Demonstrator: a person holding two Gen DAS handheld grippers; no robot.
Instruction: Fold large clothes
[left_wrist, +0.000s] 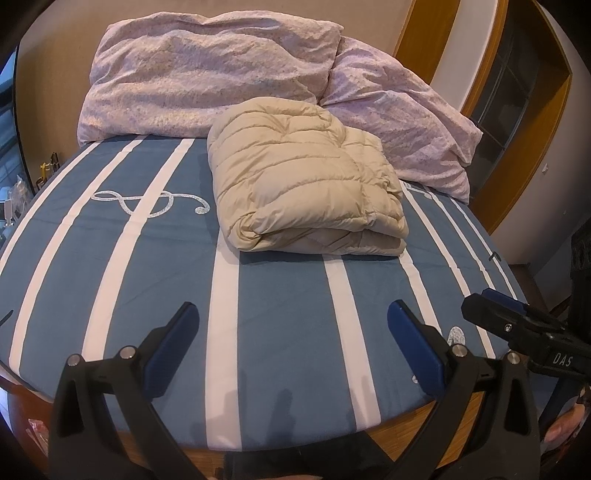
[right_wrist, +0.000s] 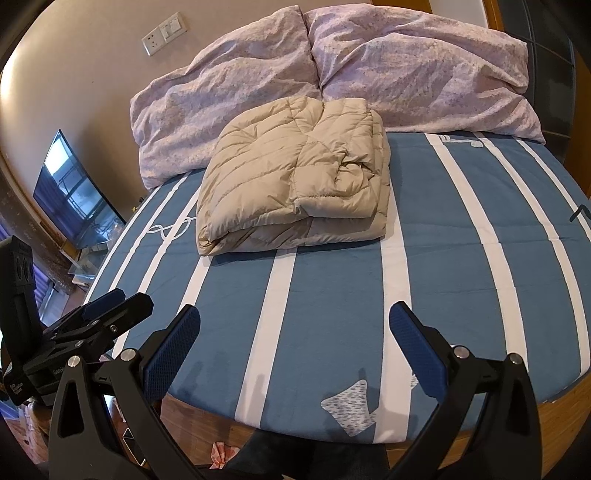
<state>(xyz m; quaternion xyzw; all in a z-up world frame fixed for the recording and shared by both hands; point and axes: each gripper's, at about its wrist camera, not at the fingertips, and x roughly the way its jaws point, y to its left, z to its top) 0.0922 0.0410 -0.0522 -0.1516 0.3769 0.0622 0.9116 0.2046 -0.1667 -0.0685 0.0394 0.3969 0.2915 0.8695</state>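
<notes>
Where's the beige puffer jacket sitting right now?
The beige puffer jacket lies folded on the striped bed sheet near the middle of the bed in both wrist views, its far edge against the lilac pillows, well ahead of both open claws.

A home bedroom.
We see a bed (right_wrist: 461, 258) in blue-and-white striped sheets, 2 lilac pillows (right_wrist: 417, 70) at 12 o'clock, a wall socket (right_wrist: 163, 33) at 11, a television (right_wrist: 74, 192) at 9.

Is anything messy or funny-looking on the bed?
Mostly tidy. The folded beige puffy coat has a crumpled bit poking out of the top fold near its right side, and the two pink pillows behind it look rumpled.
</notes>
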